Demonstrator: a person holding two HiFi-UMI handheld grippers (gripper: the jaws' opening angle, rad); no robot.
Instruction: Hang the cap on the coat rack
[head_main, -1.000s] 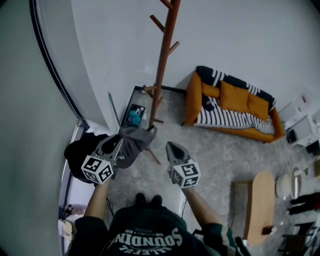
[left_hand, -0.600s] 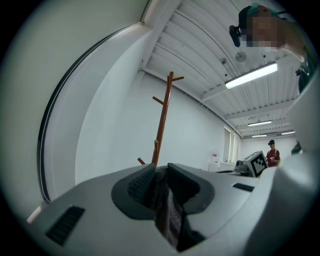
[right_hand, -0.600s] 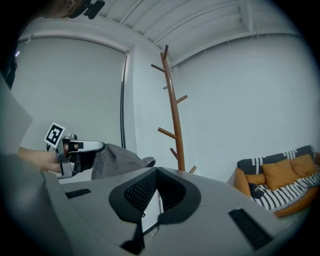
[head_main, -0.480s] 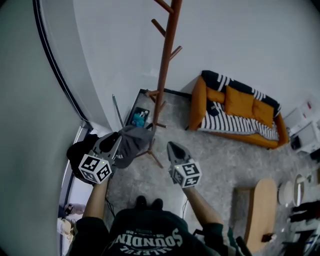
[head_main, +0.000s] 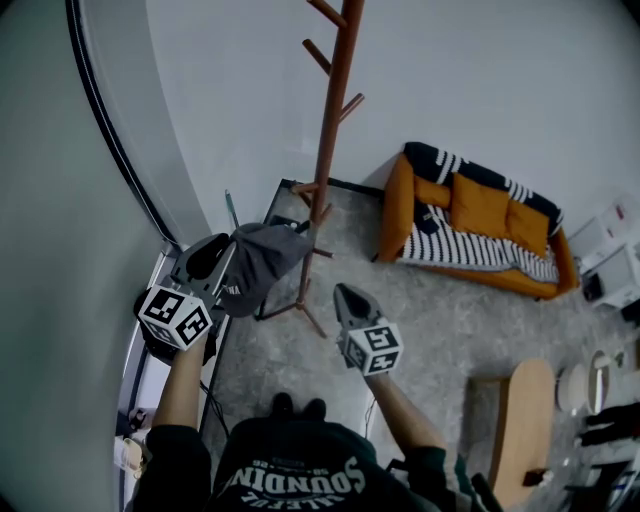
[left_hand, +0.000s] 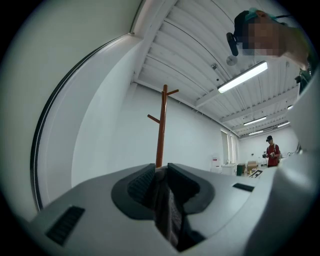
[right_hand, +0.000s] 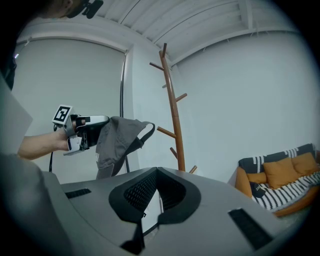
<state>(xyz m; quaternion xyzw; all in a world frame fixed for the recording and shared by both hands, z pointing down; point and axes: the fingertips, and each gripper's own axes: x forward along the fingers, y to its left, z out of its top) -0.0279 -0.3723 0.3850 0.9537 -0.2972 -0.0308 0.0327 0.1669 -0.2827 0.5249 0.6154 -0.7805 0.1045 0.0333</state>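
In the head view, the cap (head_main: 258, 272) is held up by the left tool (head_main: 222, 262), beside the lower pegs of the rack (head_main: 330, 140) but apart from it. The carry-to-rack step is judged to be in hand. The right tool (head_main: 347, 296) hangs lower, nearer the body. A sofa (head_main: 470, 215) stands to the right of the rack, well clear.

In the left gripper view, the jaws are seen clamped on dark cap fabric, with the rack straight ahead and its upper pegs bare. A lift is called for next, so that the cap's opening or strap can be dropped over a peg.

In the right gripper view, the jaws are closed together on nothing. Nothing is seen between cap and pegs, though the hanging brim could snag on a lower peg.
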